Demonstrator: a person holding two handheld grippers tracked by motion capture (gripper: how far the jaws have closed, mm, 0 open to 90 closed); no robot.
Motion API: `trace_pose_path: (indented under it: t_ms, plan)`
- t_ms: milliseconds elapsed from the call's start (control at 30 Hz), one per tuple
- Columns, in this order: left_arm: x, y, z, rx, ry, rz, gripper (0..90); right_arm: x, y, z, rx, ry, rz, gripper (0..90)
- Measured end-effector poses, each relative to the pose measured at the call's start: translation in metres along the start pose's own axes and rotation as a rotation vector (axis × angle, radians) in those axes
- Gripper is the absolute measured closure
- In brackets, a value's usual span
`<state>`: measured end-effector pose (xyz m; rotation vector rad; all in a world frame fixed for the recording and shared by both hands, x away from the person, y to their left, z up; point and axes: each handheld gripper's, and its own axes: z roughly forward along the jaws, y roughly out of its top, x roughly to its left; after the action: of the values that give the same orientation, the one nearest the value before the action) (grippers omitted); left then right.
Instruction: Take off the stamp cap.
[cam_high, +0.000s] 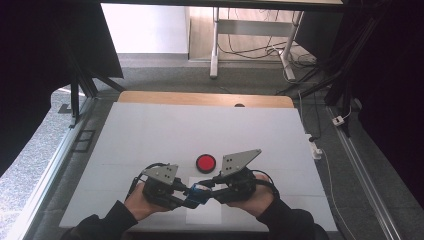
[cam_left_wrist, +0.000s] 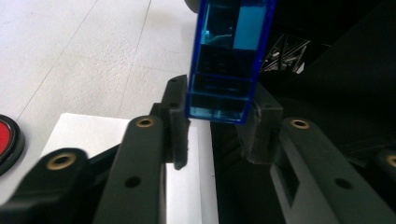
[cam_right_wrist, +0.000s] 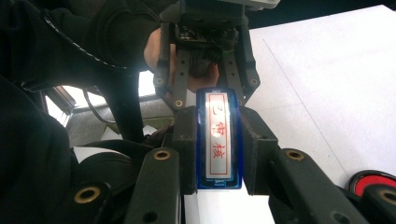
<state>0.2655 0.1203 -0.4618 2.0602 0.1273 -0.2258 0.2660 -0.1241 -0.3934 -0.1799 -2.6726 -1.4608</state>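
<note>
A small translucent blue plastic block (cam_high: 200, 190) with a white label bearing red characters (cam_right_wrist: 218, 140) hangs above the near edge of the white table (cam_high: 150, 135), held between the two grippers. The right gripper (cam_right_wrist: 218, 149) has its jaws clamped tight on the block's sides. The left gripper (cam_left_wrist: 219, 123) has its jaws drawn in onto the block's other end, pads against its sides. From above the block is mostly hidden by both grippers. A round red button (cam_high: 205, 162) sits just beyond; in both gripper views it is cut off by the frame's edge.
</note>
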Motion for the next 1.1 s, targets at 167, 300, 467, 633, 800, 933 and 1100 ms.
trace_pose_path:
  t_ms: [167,300,467,633,800,933,1100]
  plan:
    - [0.001,0.000,-0.001,-0.021,-0.021,-0.005,68.4,0.000,0.000,-0.001,-0.014,0.011,0.008,71.3]
    - [0.001,0.000,-0.003,-0.044,-0.037,-0.006,69.2,-0.001,0.000,-0.003,-0.030,0.024,0.020,71.3]
    - [0.002,-0.001,-0.003,-0.052,-0.044,-0.023,69.4,-0.002,0.001,-0.003,-0.036,0.027,0.027,71.4]
    - [0.004,-0.001,-0.004,-0.050,-0.062,-0.084,69.6,0.000,0.001,-0.004,-0.036,0.004,0.001,71.4]
    - [0.003,0.000,-0.004,-0.041,-0.050,-0.067,69.7,0.003,0.003,-0.004,-0.023,-0.015,-0.032,71.4]
    - [-0.002,0.001,-0.005,-0.045,-0.039,0.001,69.7,-0.005,0.000,-0.006,-0.064,0.066,0.045,71.5]
    - [-0.002,0.001,-0.005,-0.046,-0.034,0.009,69.7,-0.013,-0.004,-0.008,-0.095,0.108,0.086,71.5]
